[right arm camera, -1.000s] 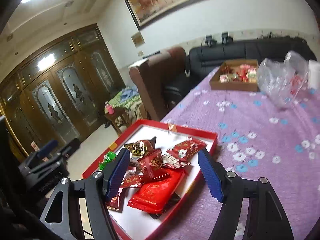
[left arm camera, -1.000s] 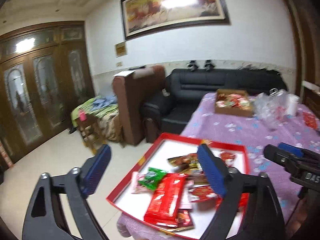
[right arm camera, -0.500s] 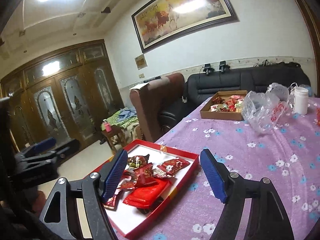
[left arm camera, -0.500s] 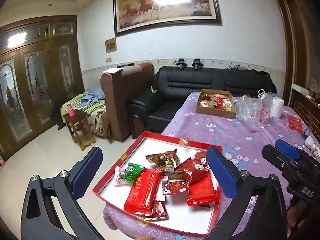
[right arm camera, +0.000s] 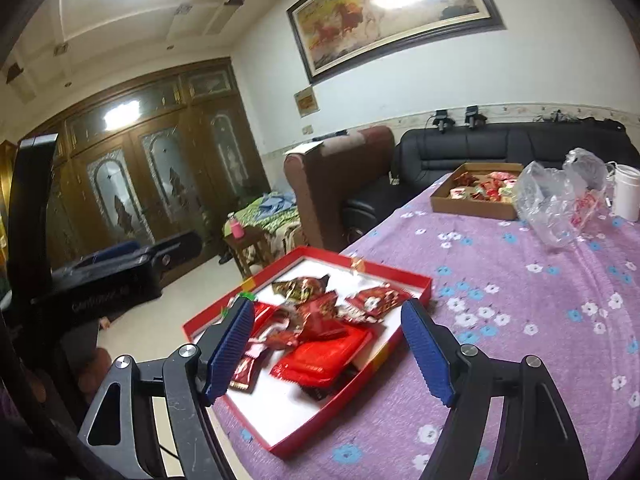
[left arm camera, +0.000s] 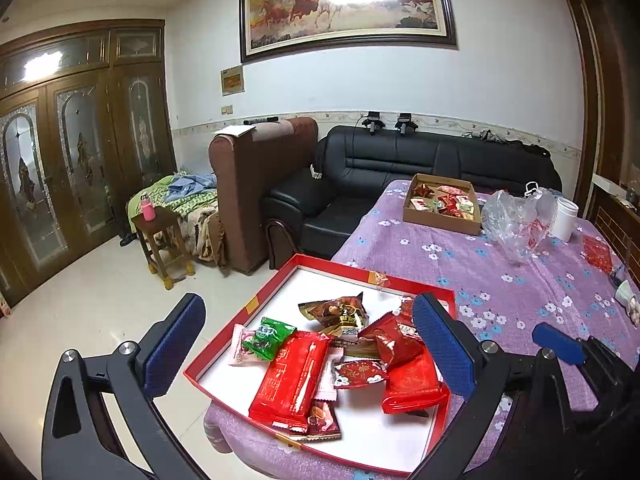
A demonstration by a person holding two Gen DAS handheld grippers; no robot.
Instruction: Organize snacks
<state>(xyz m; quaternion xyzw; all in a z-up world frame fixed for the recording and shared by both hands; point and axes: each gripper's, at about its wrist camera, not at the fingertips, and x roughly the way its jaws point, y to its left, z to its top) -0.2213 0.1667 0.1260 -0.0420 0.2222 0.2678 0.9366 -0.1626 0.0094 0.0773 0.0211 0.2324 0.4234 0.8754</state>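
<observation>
A: Two claws are seen spread wide, with nothing gripped. The left claw (left arm camera: 308, 348) is held low in the frame over the red tray (left arm camera: 240, 317), and the right claw (right arm camera: 329, 350) is held over the same tray's (right arm camera: 416, 278) near corner in the right wrist view.

B: Where are the snacks found?

A: A loose heap of snack packets is seen inside the tray, at the lower centre of the left wrist view. A long red packet (left arm camera: 294, 376) is laid beside a green packet (left arm camera: 267, 333), and a brown-gold packet (left arm camera: 335, 314) is seen above them. A flat red packet (left arm camera: 412, 384) is placed toward the tray's right side.

B: And the rest of the surface?

A: A purple flowered cloth (left arm camera: 472, 272) is spread over the surface. A cardboard box (left arm camera: 440, 216) of further snacks is set at the upper right, well apart from the tray. A crumpled clear bag (left arm camera: 516, 220) is seen just beside the box, and a white container (left arm camera: 565, 219) just beyond the bag.
</observation>
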